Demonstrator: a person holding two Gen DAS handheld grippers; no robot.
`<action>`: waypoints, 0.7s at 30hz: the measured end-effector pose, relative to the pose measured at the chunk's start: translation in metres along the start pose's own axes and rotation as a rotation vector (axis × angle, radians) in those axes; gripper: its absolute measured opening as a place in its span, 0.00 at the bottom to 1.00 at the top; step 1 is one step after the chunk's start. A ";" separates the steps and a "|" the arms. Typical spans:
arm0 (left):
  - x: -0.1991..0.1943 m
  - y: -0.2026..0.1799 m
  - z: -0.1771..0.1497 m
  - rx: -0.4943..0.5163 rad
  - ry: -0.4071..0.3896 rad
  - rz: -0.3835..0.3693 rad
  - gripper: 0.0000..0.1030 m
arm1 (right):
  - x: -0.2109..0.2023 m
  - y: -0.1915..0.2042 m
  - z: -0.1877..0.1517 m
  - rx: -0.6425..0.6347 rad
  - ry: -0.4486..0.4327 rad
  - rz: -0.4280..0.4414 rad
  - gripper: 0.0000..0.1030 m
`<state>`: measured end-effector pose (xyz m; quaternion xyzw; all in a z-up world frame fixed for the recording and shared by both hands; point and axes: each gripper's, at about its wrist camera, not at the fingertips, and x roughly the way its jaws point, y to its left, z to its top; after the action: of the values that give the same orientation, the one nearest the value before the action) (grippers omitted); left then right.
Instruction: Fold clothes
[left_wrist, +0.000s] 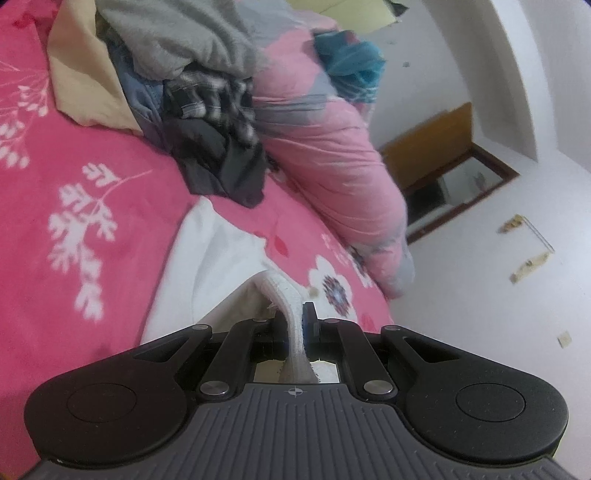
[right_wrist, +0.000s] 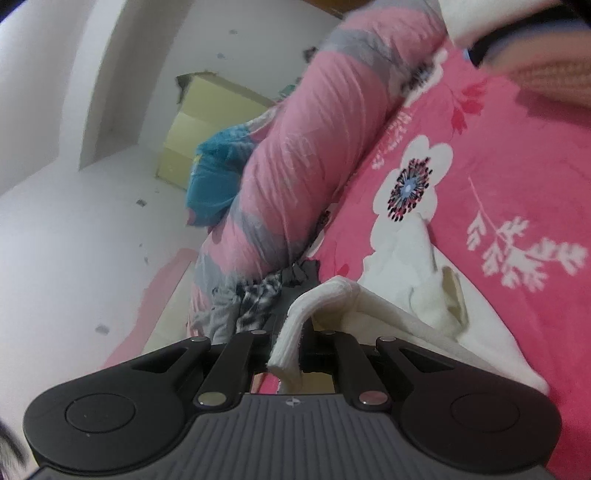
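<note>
A white garment (left_wrist: 207, 254) lies spread on the pink flowered bedsheet (left_wrist: 92, 229). My left gripper (left_wrist: 295, 325) is shut on a ribbed white edge of it, which rises from the bed into the jaws. In the right wrist view the same white garment (right_wrist: 417, 295) lies on the sheet, and my right gripper (right_wrist: 295, 332) is shut on a folded thick white hem that sticks out below the jaws. The other gripper shows as a dark blurred shape (right_wrist: 491, 48) at the top right, with white cloth behind it.
A heap of unfolded clothes (left_wrist: 192, 74), grey, beige, plaid and dark, sits at the bed's far side. A rolled pink and grey quilt (left_wrist: 332, 155) (right_wrist: 295, 155) lies along the bed edge with a teal cloth (left_wrist: 351, 55) on it. White walls and a wooden cabinet (left_wrist: 432, 144) stand beyond.
</note>
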<state>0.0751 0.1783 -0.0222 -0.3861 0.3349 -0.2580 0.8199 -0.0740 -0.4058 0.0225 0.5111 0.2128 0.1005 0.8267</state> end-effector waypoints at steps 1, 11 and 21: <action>0.010 0.004 0.007 -0.015 0.001 0.007 0.04 | 0.010 -0.005 0.007 0.018 0.005 -0.004 0.05; 0.094 0.042 0.050 -0.095 0.030 0.045 0.04 | 0.095 -0.055 0.056 0.150 0.042 -0.038 0.05; 0.141 0.071 0.069 -0.123 0.071 0.024 0.04 | 0.152 -0.101 0.080 0.235 0.075 -0.036 0.07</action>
<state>0.2292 0.1544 -0.0961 -0.4225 0.3834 -0.2406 0.7852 0.0929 -0.4577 -0.0738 0.5965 0.2630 0.0791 0.7541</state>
